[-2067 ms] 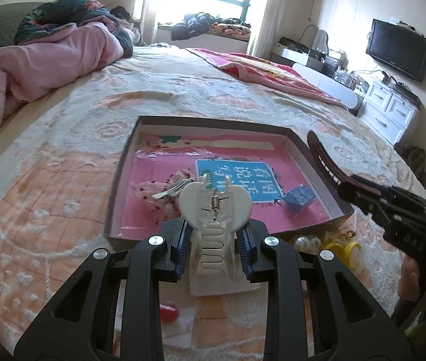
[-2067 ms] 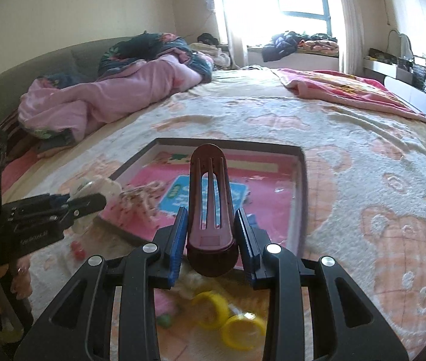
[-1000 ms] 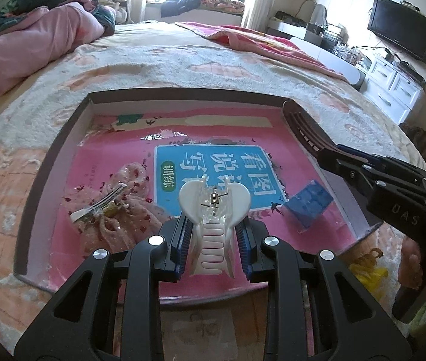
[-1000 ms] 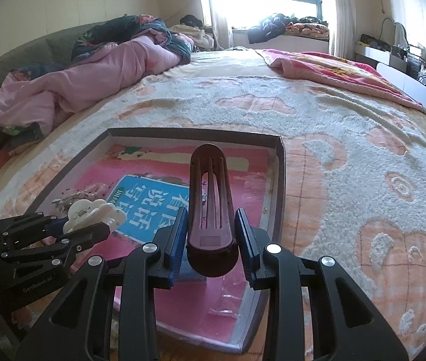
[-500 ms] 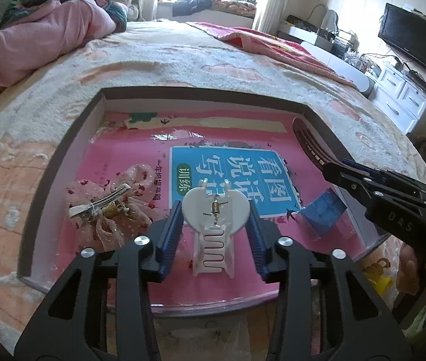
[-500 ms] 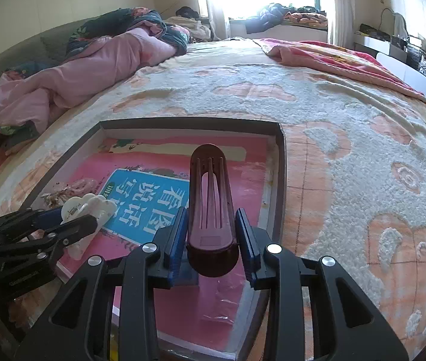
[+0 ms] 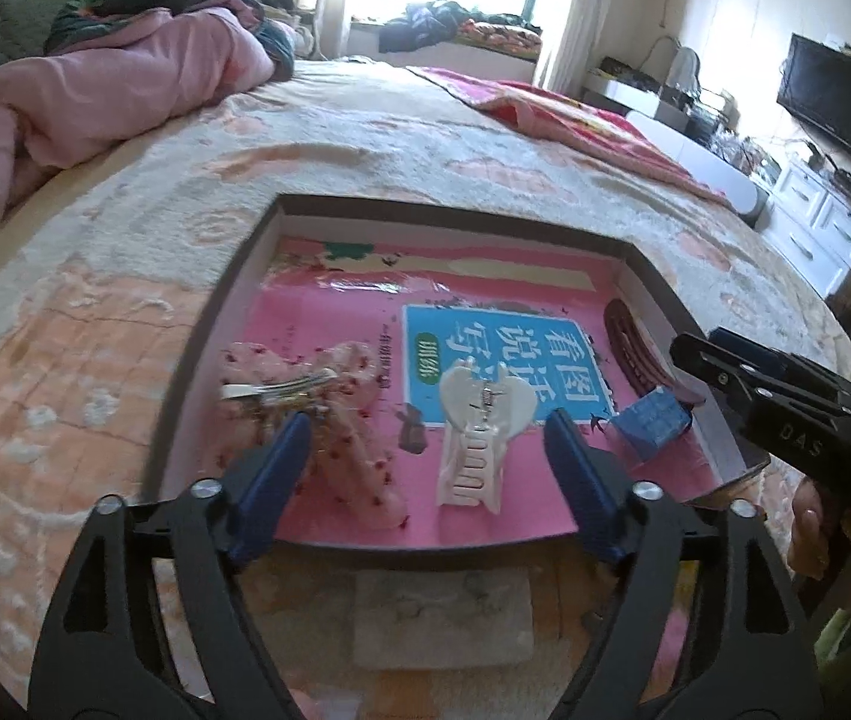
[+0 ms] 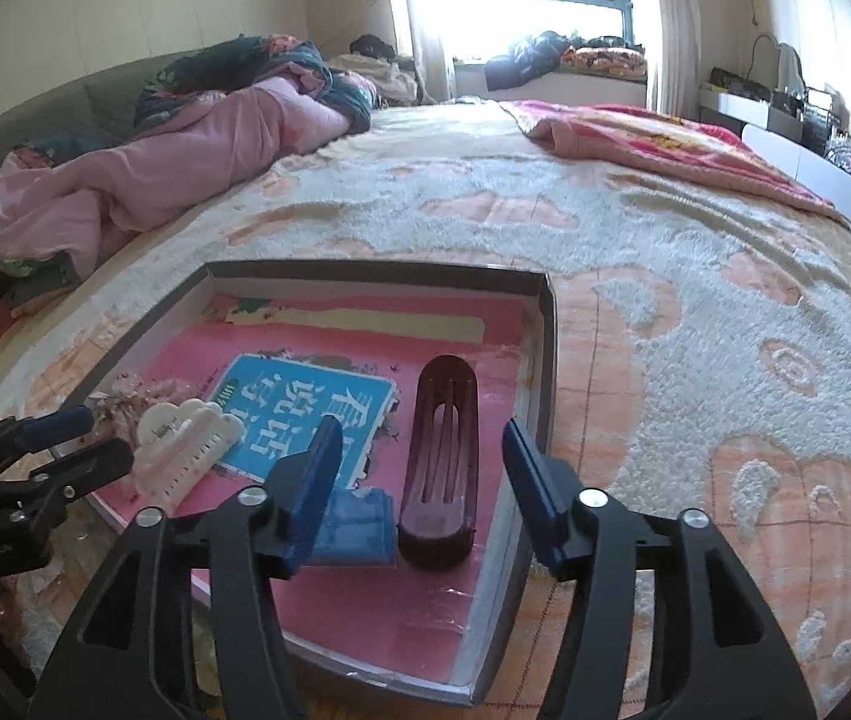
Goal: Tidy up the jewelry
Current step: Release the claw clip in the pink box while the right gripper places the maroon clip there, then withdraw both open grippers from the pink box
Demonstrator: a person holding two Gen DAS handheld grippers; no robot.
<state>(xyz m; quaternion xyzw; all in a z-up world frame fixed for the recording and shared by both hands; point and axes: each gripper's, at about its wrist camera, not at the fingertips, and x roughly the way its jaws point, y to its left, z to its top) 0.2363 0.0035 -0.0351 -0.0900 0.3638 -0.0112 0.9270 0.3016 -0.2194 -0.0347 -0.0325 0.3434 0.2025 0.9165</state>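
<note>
A shallow box [image 7: 227, 300] with a pink lining lies on the bed; it also shows in the right wrist view [image 8: 548, 354]. My left gripper [image 7: 425, 450] is open, with a white claw hair clip [image 7: 479, 420] lying free in the box between its fingers. My right gripper [image 8: 419, 474] is open, with a dark red hair clip [image 8: 440, 450] lying free in the box between its fingers. A pink floral bow clip [image 7: 329, 396] and a small blue box [image 7: 653, 420] also lie in the box.
The bed has a fluffy cream and peach blanket [image 8: 695, 300]. A pink quilt [image 7: 95, 90] is heaped at the far left. A white card [image 7: 443, 618] lies in front of the box. A TV [image 7: 839, 102] and white drawers stand at the right.
Both grippers have opened and drawn back a little. The white claw clip and the dark red clip, held before, now lie in the box.
</note>
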